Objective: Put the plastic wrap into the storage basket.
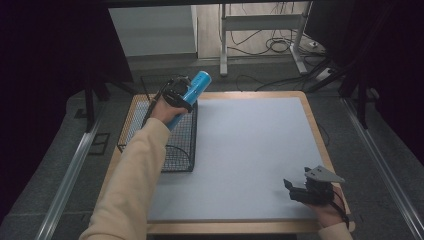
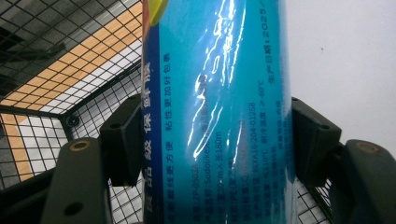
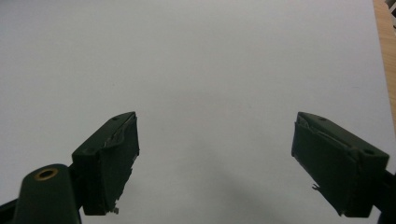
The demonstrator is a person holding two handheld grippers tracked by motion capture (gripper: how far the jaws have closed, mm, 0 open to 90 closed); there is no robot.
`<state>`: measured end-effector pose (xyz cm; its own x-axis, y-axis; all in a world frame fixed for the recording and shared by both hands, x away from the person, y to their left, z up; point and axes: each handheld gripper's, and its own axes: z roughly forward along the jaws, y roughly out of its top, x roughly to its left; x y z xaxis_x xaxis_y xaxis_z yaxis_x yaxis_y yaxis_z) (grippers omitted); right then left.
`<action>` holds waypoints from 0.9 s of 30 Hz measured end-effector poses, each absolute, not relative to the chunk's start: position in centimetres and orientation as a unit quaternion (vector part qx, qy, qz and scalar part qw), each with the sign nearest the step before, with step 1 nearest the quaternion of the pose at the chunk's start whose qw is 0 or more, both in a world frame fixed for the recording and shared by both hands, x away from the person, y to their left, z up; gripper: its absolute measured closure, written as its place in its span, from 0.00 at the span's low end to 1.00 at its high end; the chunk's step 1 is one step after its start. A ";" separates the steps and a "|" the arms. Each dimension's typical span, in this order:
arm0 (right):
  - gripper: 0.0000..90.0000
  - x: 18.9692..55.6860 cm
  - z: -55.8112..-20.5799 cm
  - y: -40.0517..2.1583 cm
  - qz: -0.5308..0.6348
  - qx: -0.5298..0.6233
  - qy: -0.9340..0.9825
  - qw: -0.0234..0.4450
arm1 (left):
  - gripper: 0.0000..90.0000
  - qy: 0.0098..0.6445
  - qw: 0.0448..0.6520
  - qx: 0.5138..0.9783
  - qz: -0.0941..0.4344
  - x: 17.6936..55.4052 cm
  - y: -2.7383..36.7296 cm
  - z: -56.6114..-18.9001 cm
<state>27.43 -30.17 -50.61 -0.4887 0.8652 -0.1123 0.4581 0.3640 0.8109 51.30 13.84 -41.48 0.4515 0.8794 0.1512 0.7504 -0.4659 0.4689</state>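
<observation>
A long blue tube with printed text (image 1: 191,95) is clamped in my left gripper (image 1: 176,96), tilted up to the right above the far end of a black wire basket (image 1: 172,150). In the left gripper view the blue tube (image 2: 219,116) runs upright between both black pads (image 2: 122,140), which press on its sides, with the basket's mesh (image 2: 56,60) below and behind. My right gripper (image 1: 300,189) rests near the front right corner of the table. Seen in the right gripper view, that gripper (image 3: 215,158) is open, with nothing between its jaws, over the white mat (image 3: 201,60).
The white mat (image 1: 250,155) covers most of the wooden table (image 1: 320,135). The basket stands along the table's left side. Beyond the far edge are a metal frame's legs (image 1: 223,45) and loose cables (image 1: 280,45) on the floor.
</observation>
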 end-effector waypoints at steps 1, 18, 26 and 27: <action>0.17 27.4 -50.6 -30.2 0.371 0.425 0.779 0.275 | 0.35 0.487 0.167 0.836 0.193 51.3 13.8 -41.5; 0.17 27.3 -50.5 -30.1 0.373 0.424 0.778 0.277 | 0.34 0.487 0.110 0.842 0.205 52.1 14.0 -43.8; 0.17 27.2 -50.5 -30.1 0.375 0.423 0.777 0.277 | 0.33 0.486 0.125 0.837 0.220 51.9 14.0 -43.7; 0.17 27.2 -50.5 -30.1 0.374 0.423 0.777 0.277 | 0.32 0.487 0.130 0.835 0.222 51.9 14.0 -43.6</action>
